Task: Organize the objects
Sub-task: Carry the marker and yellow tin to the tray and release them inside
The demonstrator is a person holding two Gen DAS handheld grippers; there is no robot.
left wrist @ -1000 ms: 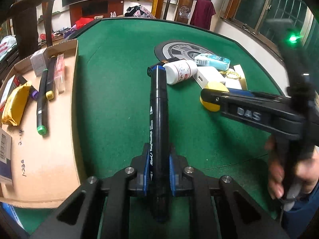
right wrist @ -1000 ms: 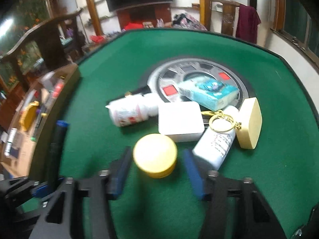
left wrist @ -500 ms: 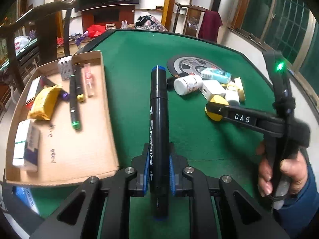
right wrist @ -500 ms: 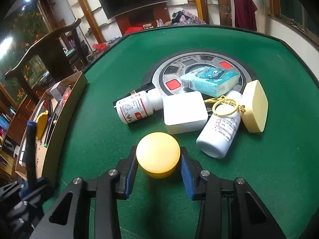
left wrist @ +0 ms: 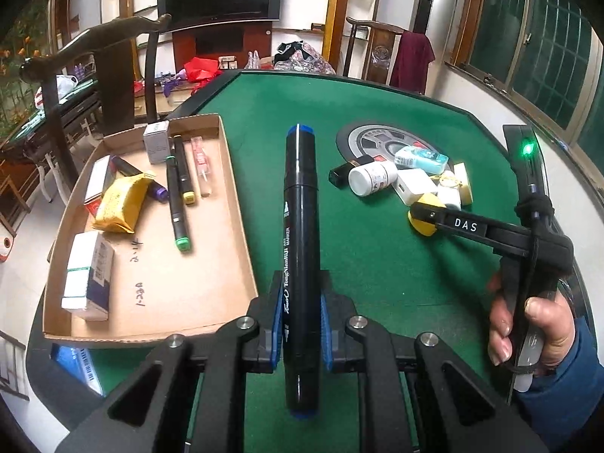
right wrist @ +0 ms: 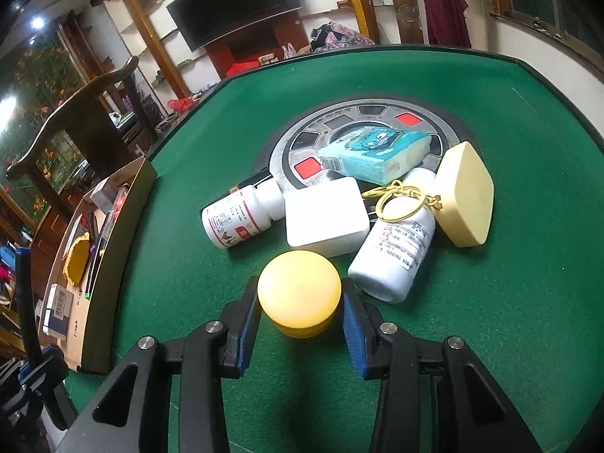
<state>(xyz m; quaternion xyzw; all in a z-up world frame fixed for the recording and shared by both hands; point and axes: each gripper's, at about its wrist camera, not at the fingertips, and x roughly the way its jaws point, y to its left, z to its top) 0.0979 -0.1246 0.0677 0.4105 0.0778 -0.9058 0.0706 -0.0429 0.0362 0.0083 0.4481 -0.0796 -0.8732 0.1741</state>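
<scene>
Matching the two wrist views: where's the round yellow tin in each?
Left wrist: round yellow tin sits right of centre on the green felt, mostly hidden behind the right gripper.
Right wrist: the tin is bottom centre, between the blue-padded jaws, in front of the white box.
Shared landmark: the round grey dial in the table's middle.

The left gripper [left wrist: 301,324] clamps a black marker [left wrist: 300,234]; the right gripper [left wrist: 422,217] seemingly grips a yellow tin [left wrist: 422,226].

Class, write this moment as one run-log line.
left hand-held gripper: shut on black marker | right hand-held gripper: shut on yellow round tin | cardboard tray: partly filled
</scene>
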